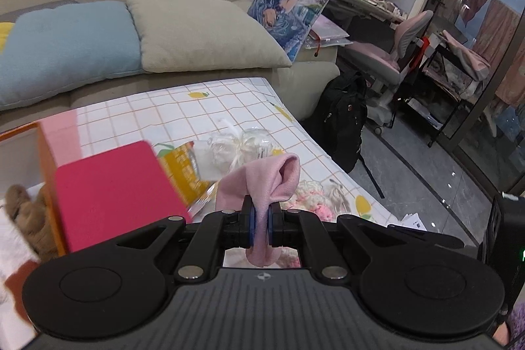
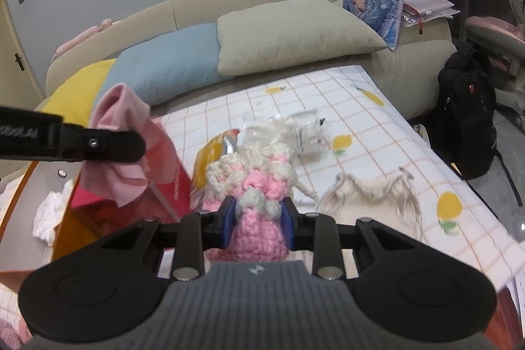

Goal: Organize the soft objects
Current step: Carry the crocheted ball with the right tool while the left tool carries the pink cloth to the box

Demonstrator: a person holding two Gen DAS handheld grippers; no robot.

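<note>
Now our left gripper (image 1: 261, 220) pinches the pink cloth (image 1: 262, 182) thinly above the red box (image 1: 115, 195); our right gripper (image 2: 259, 220) clamps the crocheted piece (image 2: 259, 186), which could snag the fringed scarf (image 2: 370, 189).

Pink cloth (image 1: 259, 186) is hanging crumpled, pinched mid-fold, lifted at ten o'clock of the knit (image 2: 259, 186); pink-and-cream crochet knit is lying bunched on the checked sheet, near end clamped.

No lettering is legible; print on the left tool (image 2: 131, 143) is blurred.
</note>
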